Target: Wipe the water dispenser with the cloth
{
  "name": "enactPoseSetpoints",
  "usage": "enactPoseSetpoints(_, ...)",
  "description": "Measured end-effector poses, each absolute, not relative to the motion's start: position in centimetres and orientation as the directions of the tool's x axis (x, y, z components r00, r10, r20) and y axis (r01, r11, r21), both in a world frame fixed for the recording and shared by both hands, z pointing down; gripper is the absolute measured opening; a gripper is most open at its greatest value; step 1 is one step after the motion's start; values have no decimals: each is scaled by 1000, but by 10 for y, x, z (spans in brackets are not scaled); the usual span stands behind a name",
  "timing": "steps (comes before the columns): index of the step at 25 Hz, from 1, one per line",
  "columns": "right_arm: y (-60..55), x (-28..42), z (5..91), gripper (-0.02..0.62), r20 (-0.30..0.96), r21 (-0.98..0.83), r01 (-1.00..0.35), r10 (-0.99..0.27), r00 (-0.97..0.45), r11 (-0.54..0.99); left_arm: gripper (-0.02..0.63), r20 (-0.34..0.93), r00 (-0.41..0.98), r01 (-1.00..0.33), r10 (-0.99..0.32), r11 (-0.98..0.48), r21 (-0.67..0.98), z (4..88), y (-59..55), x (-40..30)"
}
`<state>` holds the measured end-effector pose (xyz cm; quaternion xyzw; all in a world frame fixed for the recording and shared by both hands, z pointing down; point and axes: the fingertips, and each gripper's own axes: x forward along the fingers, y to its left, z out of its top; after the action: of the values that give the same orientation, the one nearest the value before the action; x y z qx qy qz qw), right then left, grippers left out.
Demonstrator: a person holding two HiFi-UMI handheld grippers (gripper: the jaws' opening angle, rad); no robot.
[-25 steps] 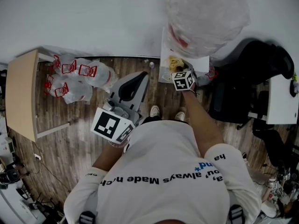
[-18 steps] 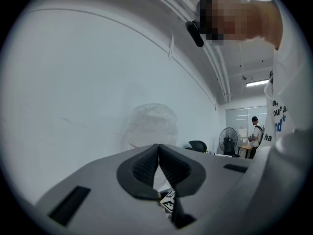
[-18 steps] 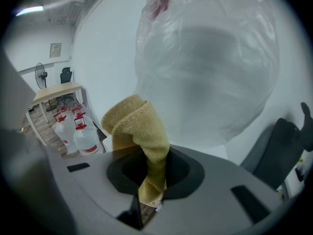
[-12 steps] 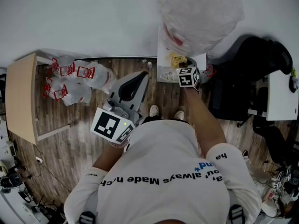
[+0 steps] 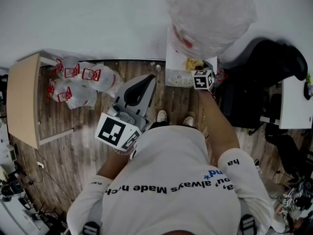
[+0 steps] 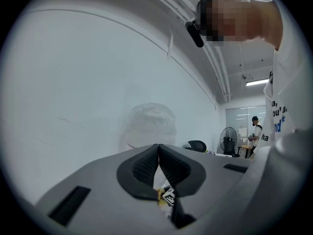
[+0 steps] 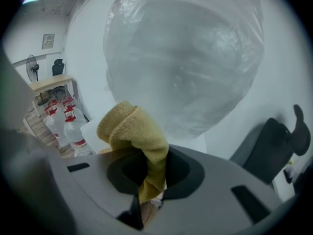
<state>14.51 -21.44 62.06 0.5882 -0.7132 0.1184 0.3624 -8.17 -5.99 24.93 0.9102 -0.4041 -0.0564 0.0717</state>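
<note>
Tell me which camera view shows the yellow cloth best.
The right gripper view: the yellow cloth fills the middle, clamped in the right hand-held gripper. The head view shows only a small yellow patch at the water dispenser. The left gripper view shows at most a tiny yellow speck.

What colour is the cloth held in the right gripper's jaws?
The cloth is yellow; it shows best in the right gripper view, clamped in the right gripper.

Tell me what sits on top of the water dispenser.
A large water bottle wrapped in crinkled clear plastic stands on the water dispenser. The wrap hides its neck and the dispenser's top.
</note>
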Motion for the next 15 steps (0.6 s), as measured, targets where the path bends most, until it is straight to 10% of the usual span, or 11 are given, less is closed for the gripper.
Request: enactPoseSetpoints(15, -219, 148, 634, 58, 687, 245, -908, -722, -86, 341, 20, -41, 670, -725, -742, -665, 178, 250, -55, -80)
